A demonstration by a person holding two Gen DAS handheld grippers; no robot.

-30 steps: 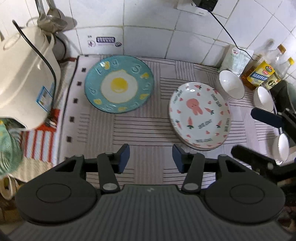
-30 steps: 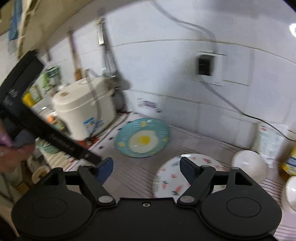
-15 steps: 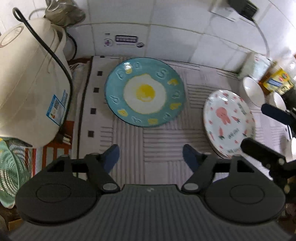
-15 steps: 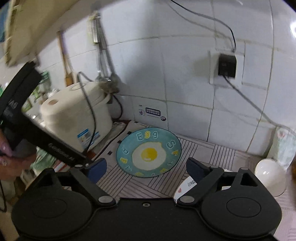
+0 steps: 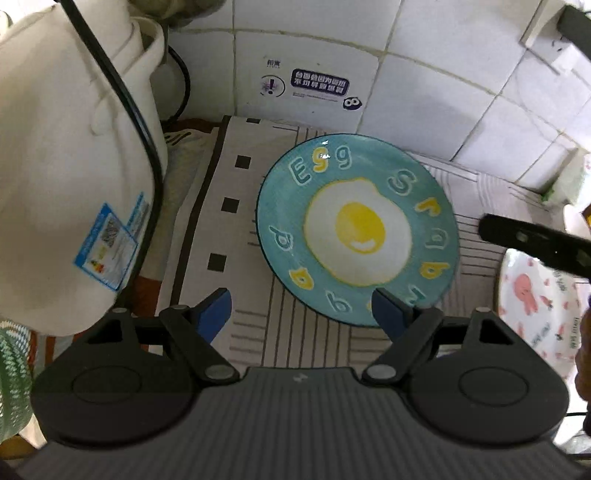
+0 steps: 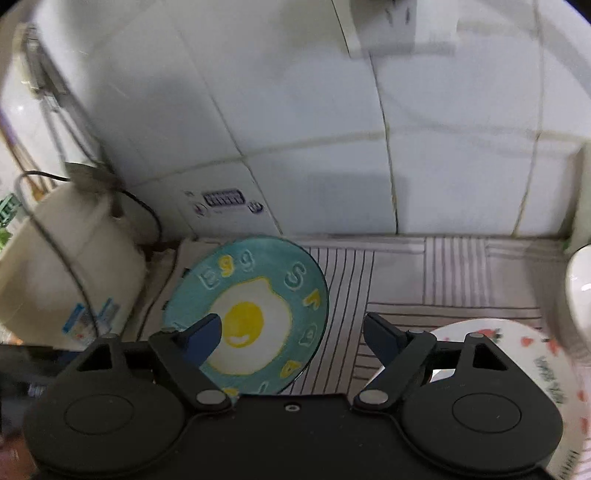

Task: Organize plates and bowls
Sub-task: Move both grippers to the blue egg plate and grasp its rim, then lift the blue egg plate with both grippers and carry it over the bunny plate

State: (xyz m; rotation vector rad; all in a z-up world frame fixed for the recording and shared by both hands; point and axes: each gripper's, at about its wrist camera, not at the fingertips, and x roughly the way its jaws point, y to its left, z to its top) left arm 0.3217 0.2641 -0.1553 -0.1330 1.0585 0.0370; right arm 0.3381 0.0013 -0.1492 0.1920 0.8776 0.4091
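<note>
A teal plate with a fried-egg picture (image 5: 358,229) lies flat on a striped mat (image 5: 236,206). It also shows in the right wrist view (image 6: 251,314). My left gripper (image 5: 301,312) is open and empty, just in front of the plate's near left rim. My right gripper (image 6: 291,334) is open and empty, over the teal plate's right edge. A white plate with an octopus and carrots (image 5: 535,306) lies to the right; it shows in the right wrist view too (image 6: 517,354). A white bowl (image 6: 580,291) stands at the far right.
A cream rice cooker (image 5: 70,173) with a black cord stands close on the left, also in the right wrist view (image 6: 70,273). The white tiled wall (image 5: 424,92) rises right behind the mat. A wall socket (image 6: 402,26) is above. One finger of the right gripper (image 5: 535,243) crosses the left wrist view.
Both grippers have moved left and closer to the teal egg plate, which now fills more of each view. The left gripper's jaws have spread wider.
</note>
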